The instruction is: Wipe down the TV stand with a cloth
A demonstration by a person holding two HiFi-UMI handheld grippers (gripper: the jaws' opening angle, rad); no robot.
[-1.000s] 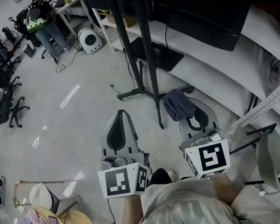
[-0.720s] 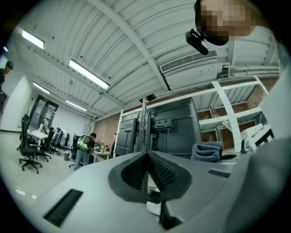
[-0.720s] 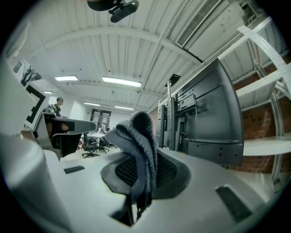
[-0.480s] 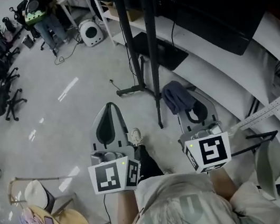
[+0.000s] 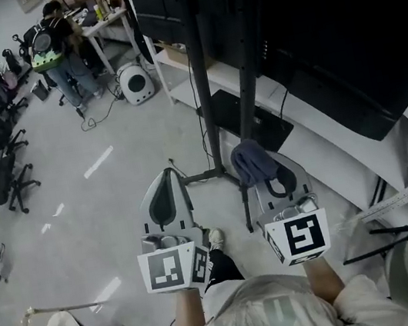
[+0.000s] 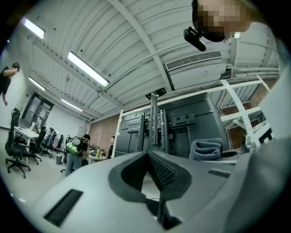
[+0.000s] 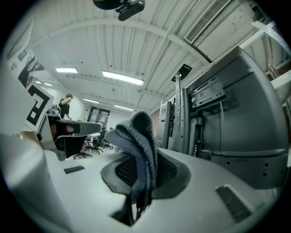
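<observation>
**Cloth in hand, wiping not yet begun**

The tall black metal TV stand [image 5: 200,81], with twin uprights carrying a large dark screen, rises at 12 o'clock from the person. Its feet are spread on the pale grey floor [image 5: 98,185]. Neither gripper touches it in any view. As I judge it, the whole wipe is left to do, and only the taking-up of the cloth is done.

The right gripper [image 5: 267,177] is held out at about 1 o'clock. It is near the stand's lower legs but apart from them, as far as the head view shows. Its jaws are closed tight on the blue-grey terry cloth [image 7: 138,145]. The cloth is pinched low between the ridged pads and stands up in a soft bunch above the tips.

The left gripper [image 5: 168,188] sits at about 11 o'clock, beside the right one and clear of the stand. Its jaws meet tip to tip with nothing between them.
</observation>
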